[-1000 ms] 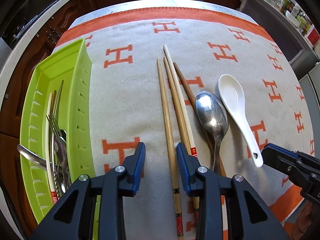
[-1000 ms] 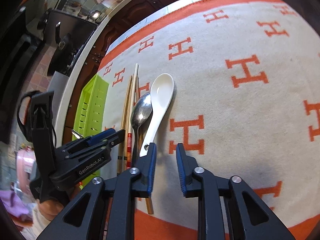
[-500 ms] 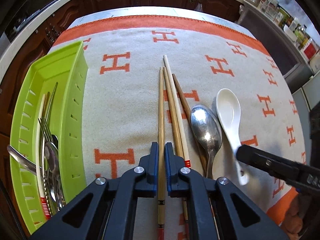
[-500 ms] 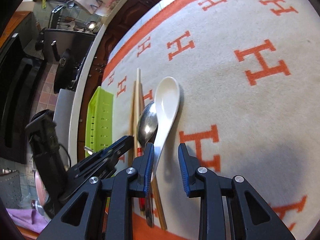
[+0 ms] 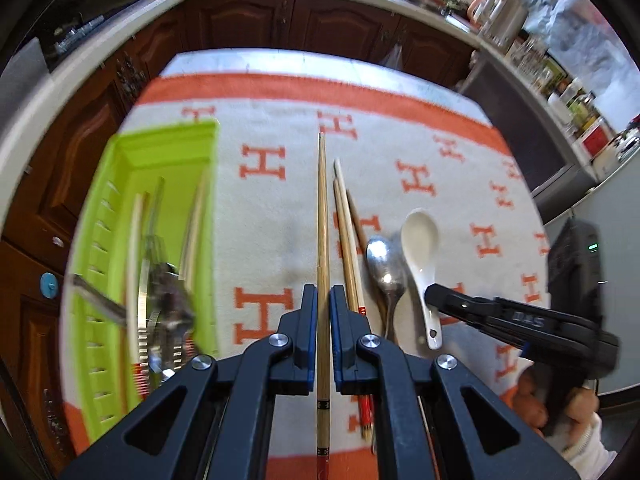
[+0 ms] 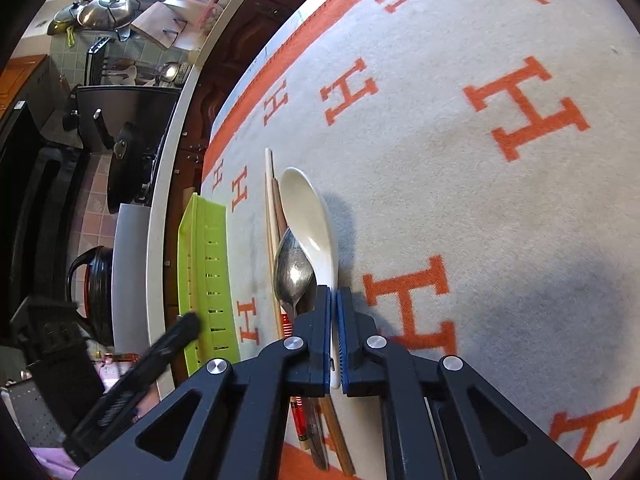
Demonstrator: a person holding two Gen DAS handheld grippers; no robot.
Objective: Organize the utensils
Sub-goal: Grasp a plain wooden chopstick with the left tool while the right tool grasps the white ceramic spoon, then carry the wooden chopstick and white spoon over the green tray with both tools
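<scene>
**Both claws loaded: a chopstick up, a soup spoon pinched**

The left gripper (image 5: 324,320) is clamped narrow on a single bamboo chopstick (image 5: 322,216), which sits clear of the three chopsticks (image 5: 347,240) lying on the orange-and-cream cloth (image 5: 440,152). The right gripper (image 6: 333,332) has its jaws closed on the handle of the white ceramic soup spoon (image 6: 310,220), whose bowl rests on the cloth beside the metal spoon (image 6: 294,272).

The green utensil tray (image 5: 120,168) lies to the left, with forks and chopsticks in it already. To my eye the job now is the carry: keep the chopstick lengthwise with the tray so it drops in flat beside its fellows, not across the rim. The spoon wants a straight lift, since its bowl touches the metal spoon and could drag it.
</scene>
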